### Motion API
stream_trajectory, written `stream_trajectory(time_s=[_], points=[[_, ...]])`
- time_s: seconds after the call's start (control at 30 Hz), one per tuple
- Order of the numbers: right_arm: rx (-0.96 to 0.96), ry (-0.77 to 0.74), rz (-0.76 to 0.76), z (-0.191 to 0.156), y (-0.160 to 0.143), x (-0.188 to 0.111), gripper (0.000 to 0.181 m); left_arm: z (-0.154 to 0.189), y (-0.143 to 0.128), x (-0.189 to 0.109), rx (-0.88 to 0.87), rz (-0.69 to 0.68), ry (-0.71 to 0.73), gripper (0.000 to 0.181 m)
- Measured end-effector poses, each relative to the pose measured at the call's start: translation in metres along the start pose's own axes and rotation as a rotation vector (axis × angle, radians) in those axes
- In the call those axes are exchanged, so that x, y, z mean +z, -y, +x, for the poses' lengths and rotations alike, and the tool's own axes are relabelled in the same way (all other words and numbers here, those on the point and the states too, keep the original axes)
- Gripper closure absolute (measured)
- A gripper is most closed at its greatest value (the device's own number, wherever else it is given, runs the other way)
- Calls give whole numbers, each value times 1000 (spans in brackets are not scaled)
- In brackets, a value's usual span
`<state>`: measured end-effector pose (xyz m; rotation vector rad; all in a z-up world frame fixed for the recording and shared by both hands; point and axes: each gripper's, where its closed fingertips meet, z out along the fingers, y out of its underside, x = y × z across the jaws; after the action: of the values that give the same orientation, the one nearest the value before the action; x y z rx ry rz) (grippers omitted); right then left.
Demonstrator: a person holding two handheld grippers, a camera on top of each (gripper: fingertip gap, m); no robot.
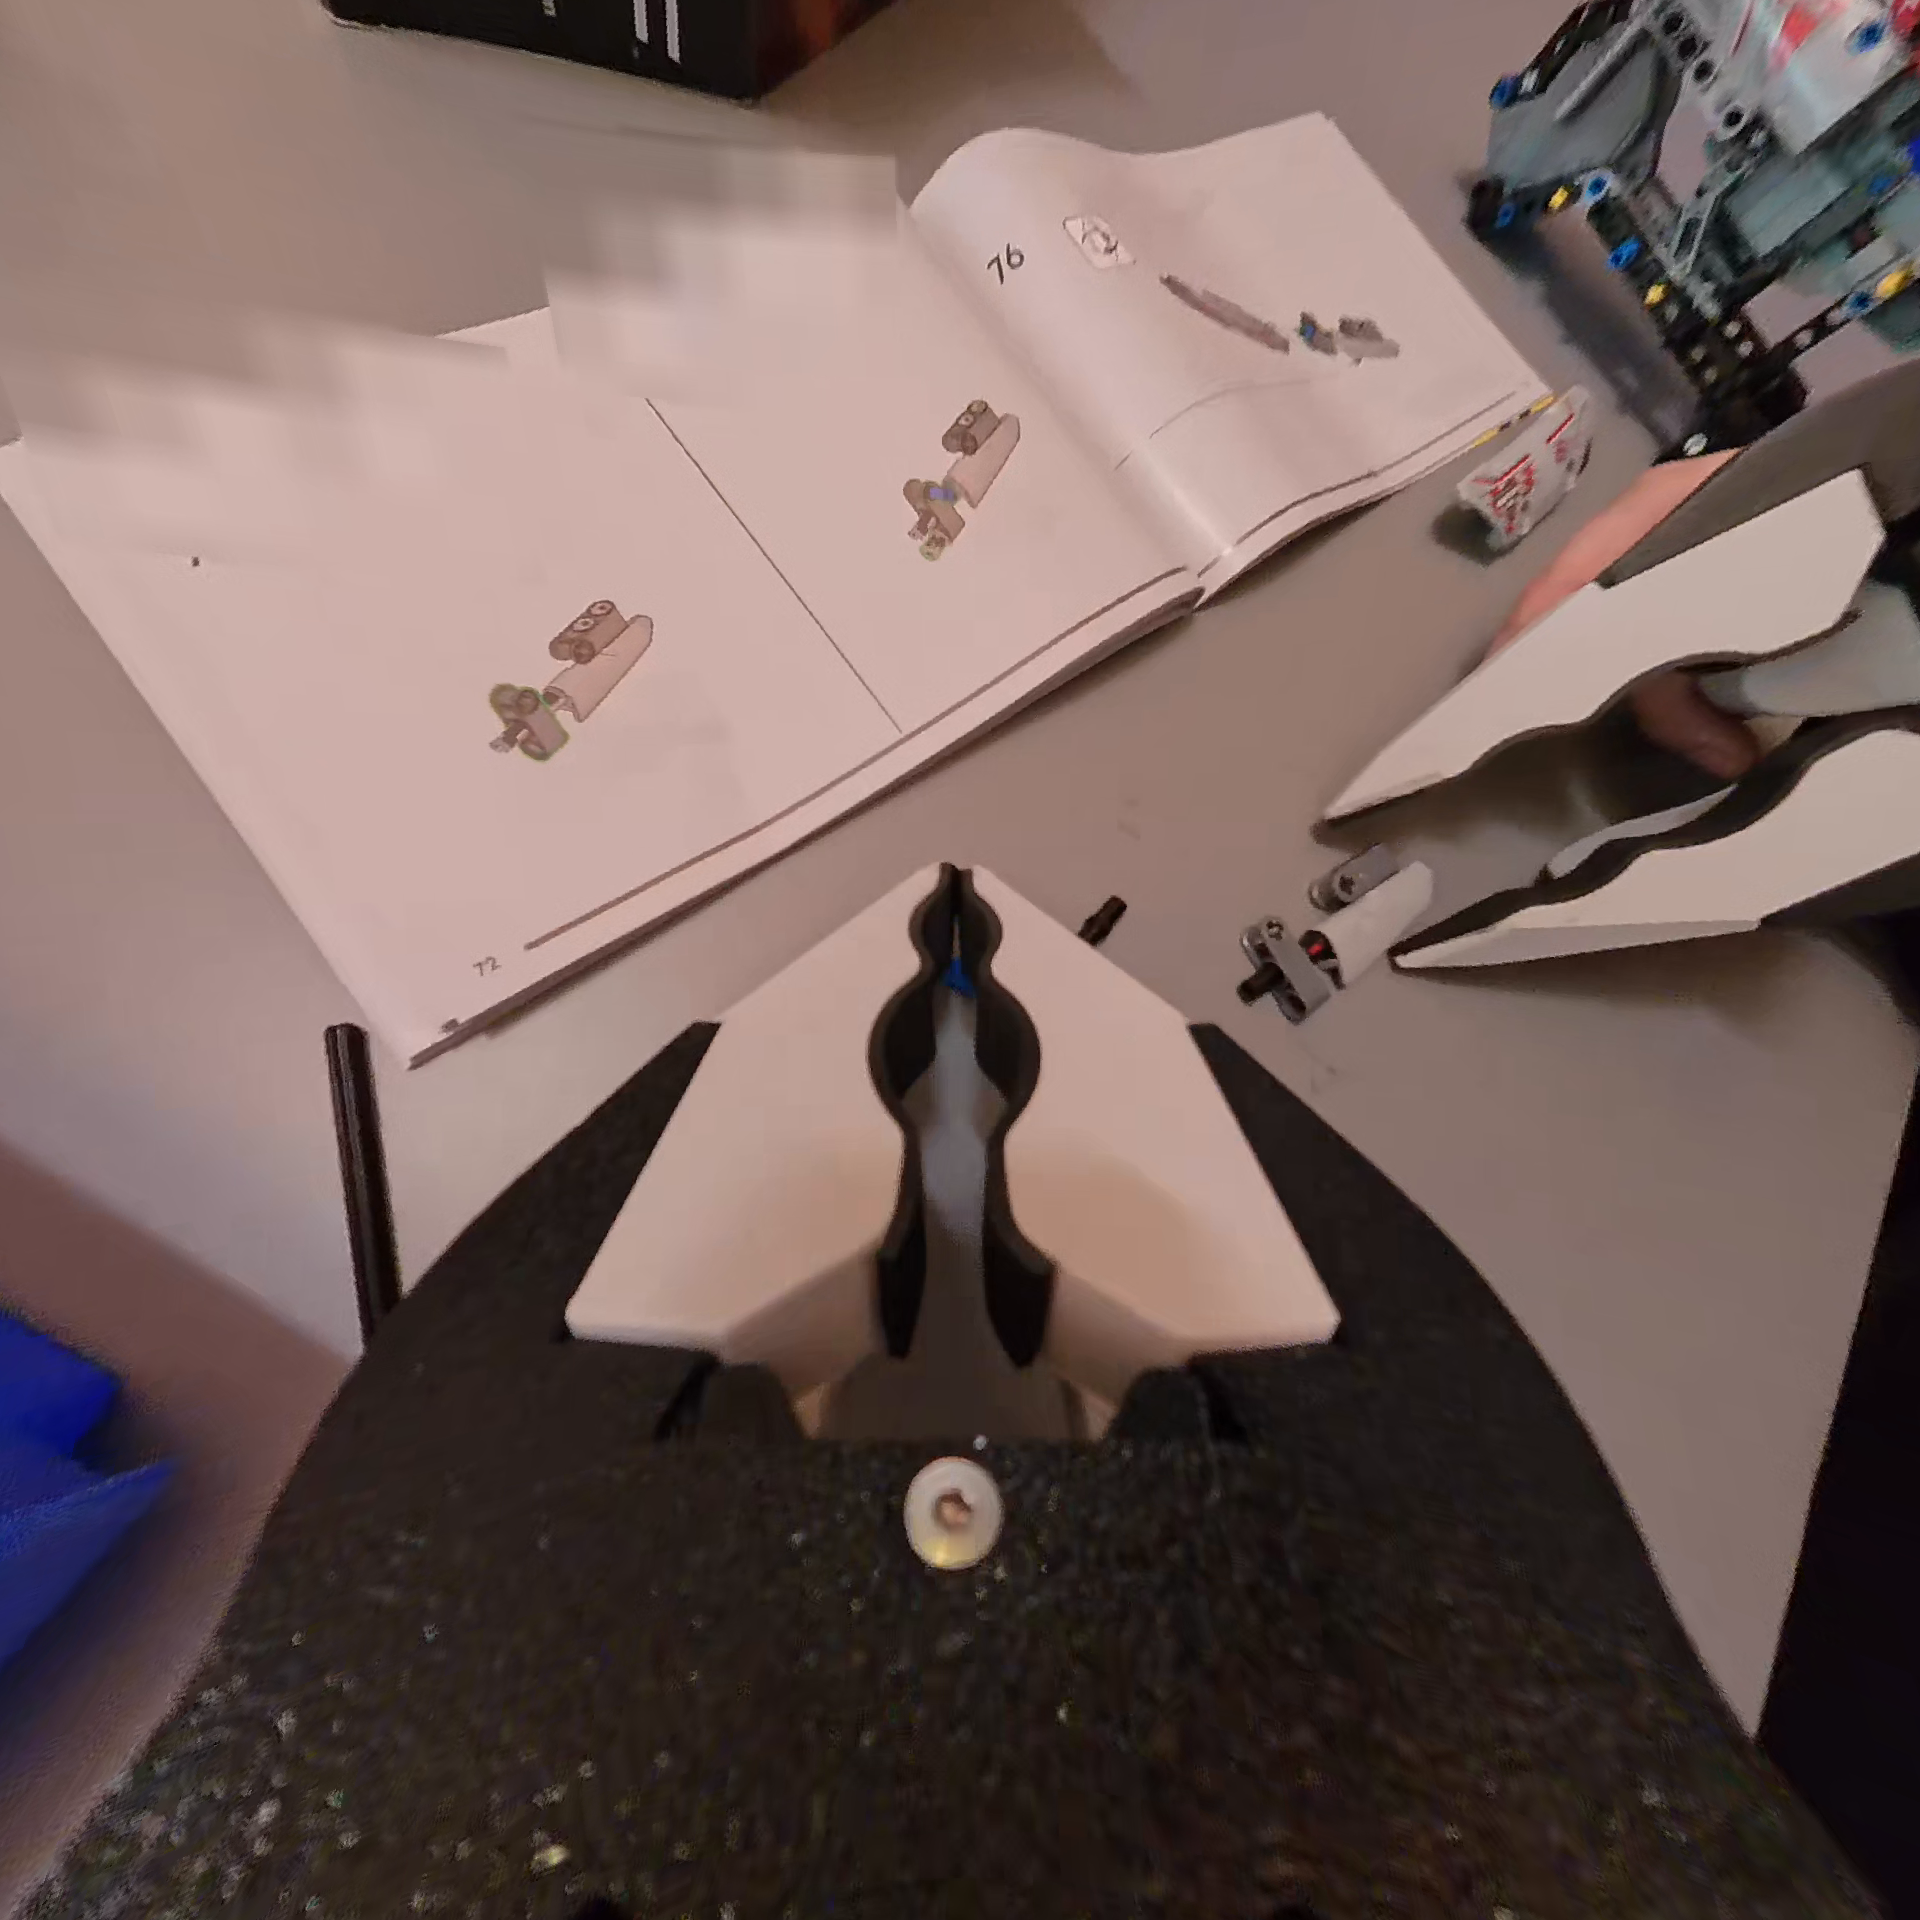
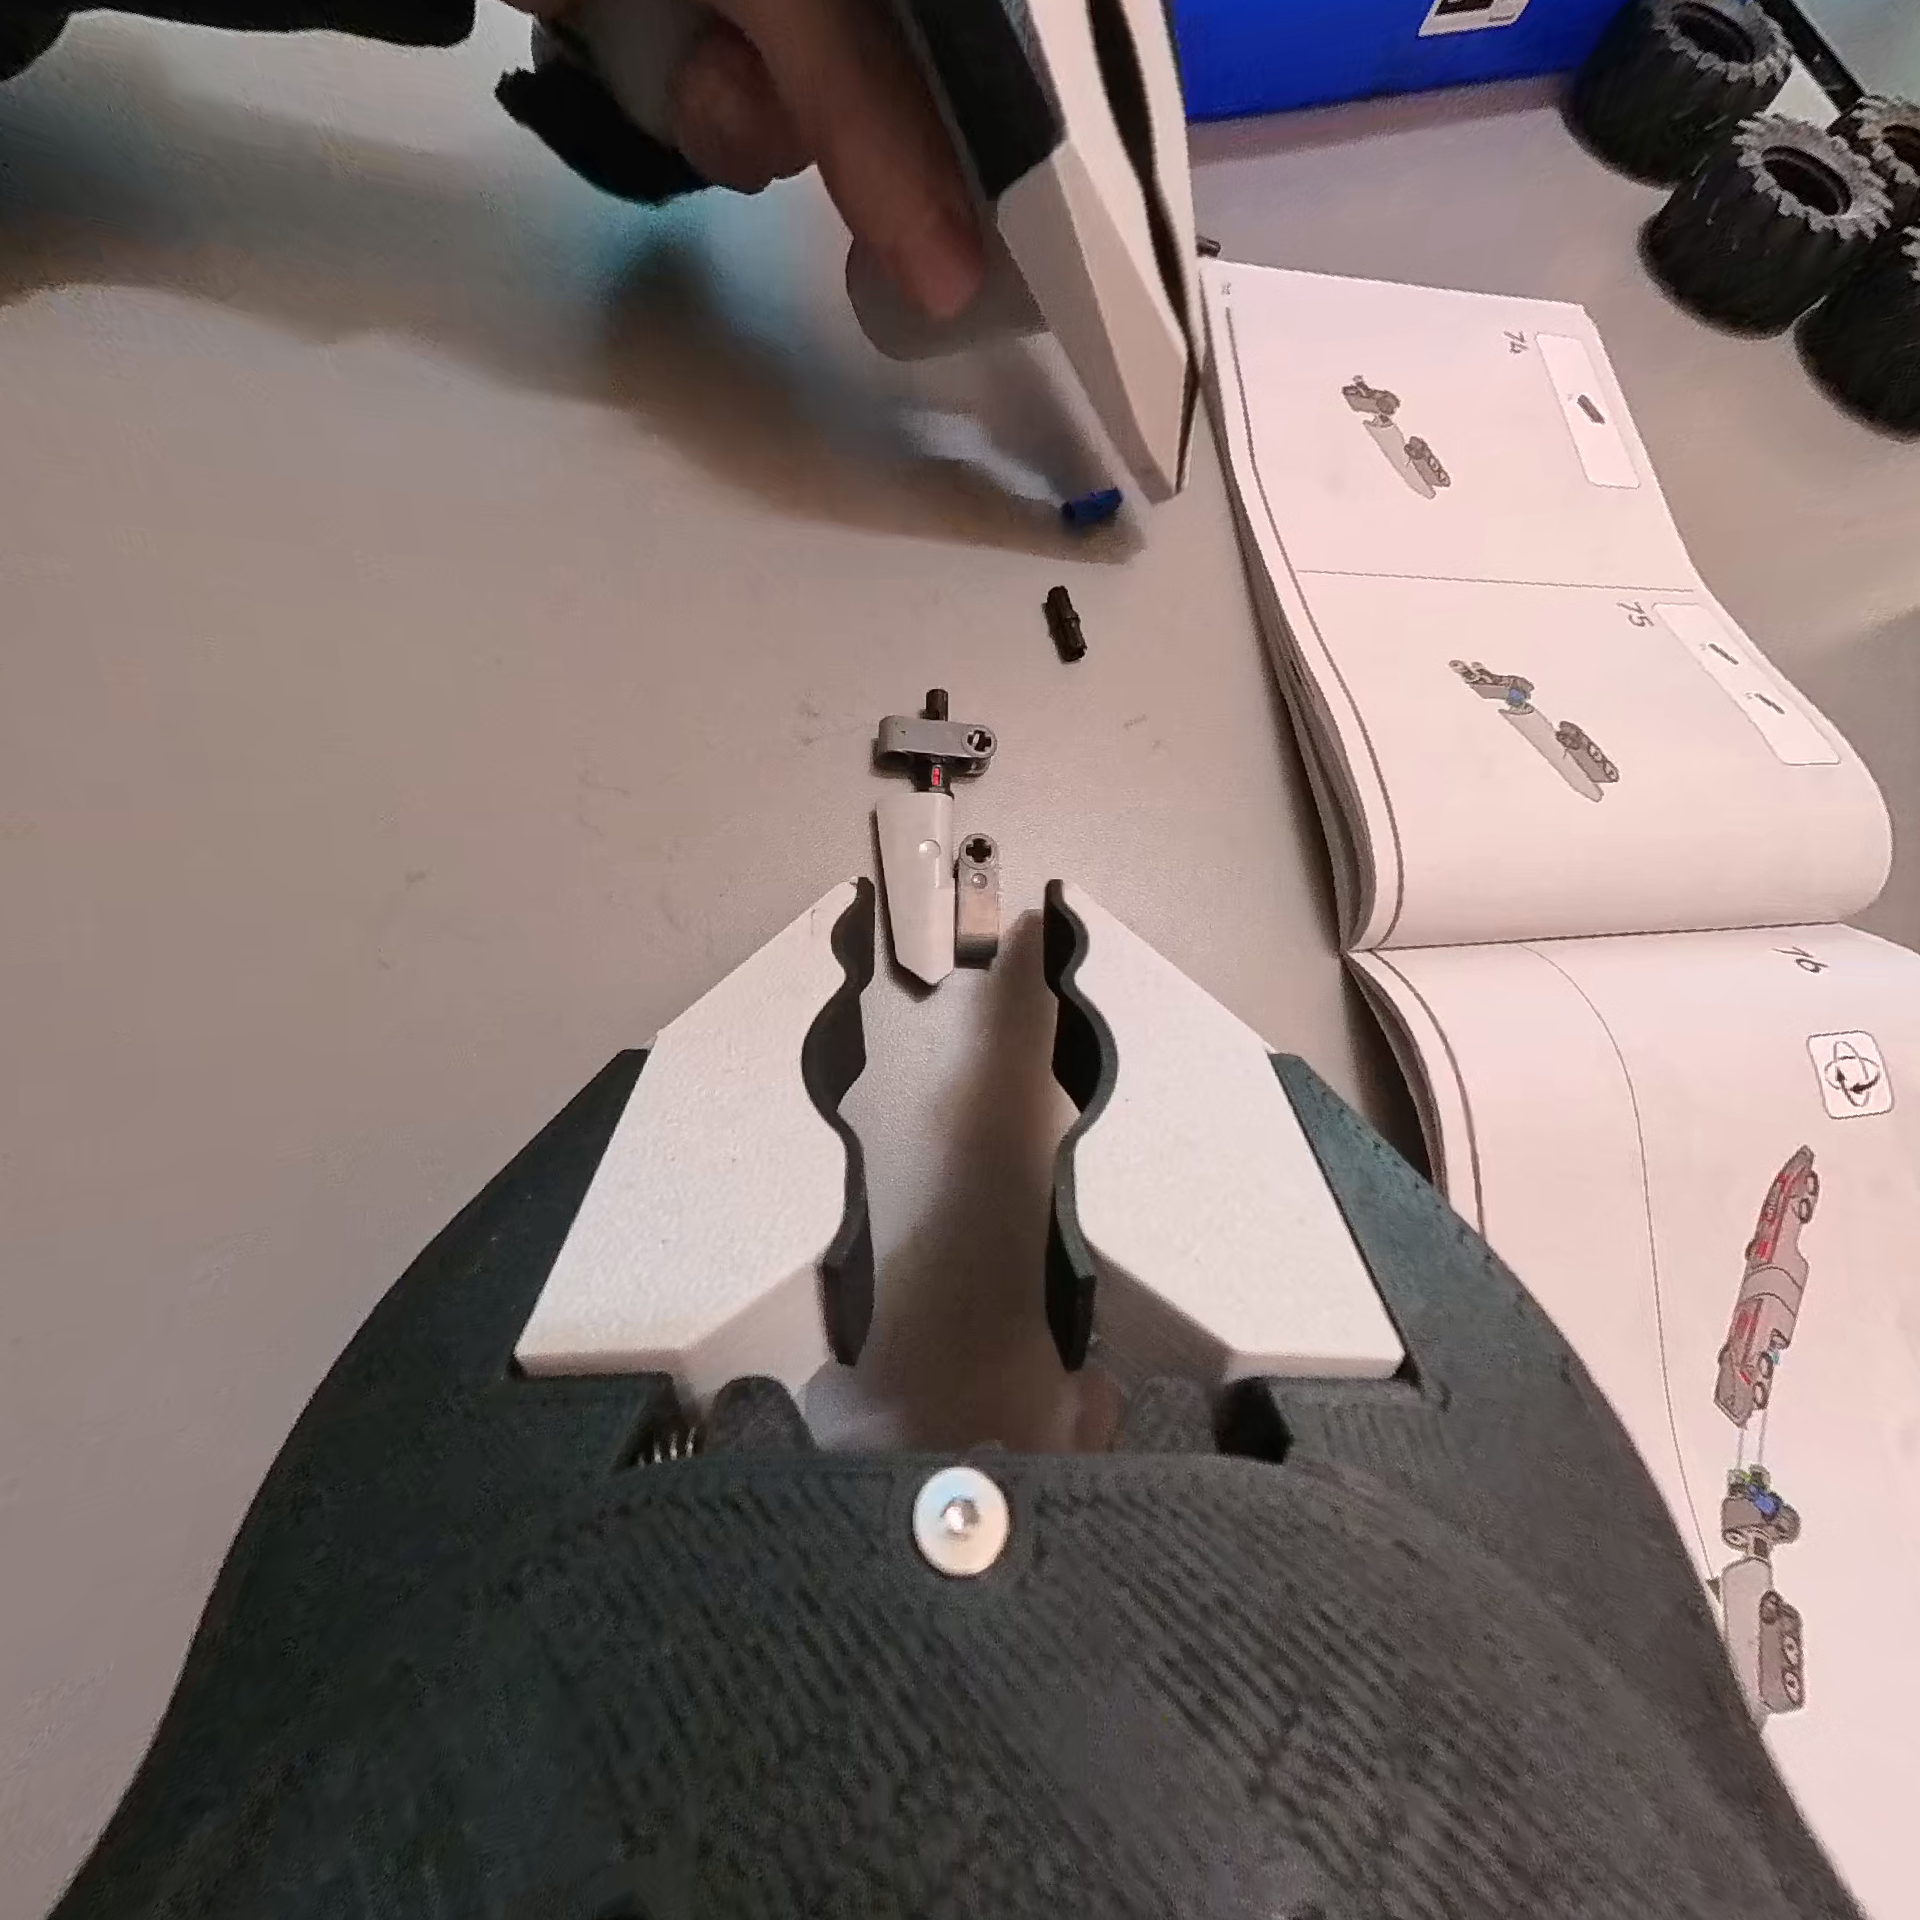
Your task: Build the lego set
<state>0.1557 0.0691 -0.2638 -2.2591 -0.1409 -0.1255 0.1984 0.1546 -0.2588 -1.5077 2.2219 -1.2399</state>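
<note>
My left gripper (image 1: 951, 883) is shut on a small blue pin (image 1: 956, 975), which sticks out of its tip in the right wrist view (image 2: 1091, 507). My right gripper (image 2: 954, 899) is open and low over the table. A small sub-assembly (image 2: 920, 894) lies on the table with its near end between the open fingertips: a white curved panel with grey connectors (image 2: 935, 743) and a black axle. In the left wrist view the right gripper (image 1: 1361, 894) opens toward this sub-assembly (image 1: 1340, 935). A loose black pin (image 2: 1064, 623) lies between the two grippers.
The open instruction booklet (image 1: 727, 582) lies on the grey table beyond my left gripper. A part-built grey model (image 1: 1704, 177) stands at the far right, with a stickered panel (image 1: 1522, 478) near it. A long black axle (image 1: 358, 1174), a blue bin (image 1: 52, 1455) and several black tyres (image 2: 1766, 156) lie around. Left tips to right tips: about 10 cm. The long black axle (image 1: 358, 1174) is about 10 cm from my left fingertips.
</note>
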Motion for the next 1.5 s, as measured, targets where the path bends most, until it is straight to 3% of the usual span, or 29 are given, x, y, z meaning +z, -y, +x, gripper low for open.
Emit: stream_trajectory(time_s=[0.03,0.2,0.43,0.6,1.07,1.13,1.37,1.5], points=[[2,0,0,0,0,0,150,0,1,-1,-14,9,-9,181],[1,1,0,0,0,0,150,-4,4,-10,-33,37,-23,181],[3,9,-1,-1,-1,0,151,-18,-4,-23,143,-67,45,175],[2,8,-1,-1,0,0,152,-9,-6,-15,22,-152,10,176],[21,22,-4,-1,0,1,151,-6,-24,-12,94,-327,174,171],[15,20,-3,-1,0,1,152,-8,-23,-11,105,-313,192,181],[20,18,-4,0,0,1,151,-10,-23,-12,217,-278,180,181],[-7,-22,38,3,5,-3,151,9,-15,-19,310,-218,80,181]])
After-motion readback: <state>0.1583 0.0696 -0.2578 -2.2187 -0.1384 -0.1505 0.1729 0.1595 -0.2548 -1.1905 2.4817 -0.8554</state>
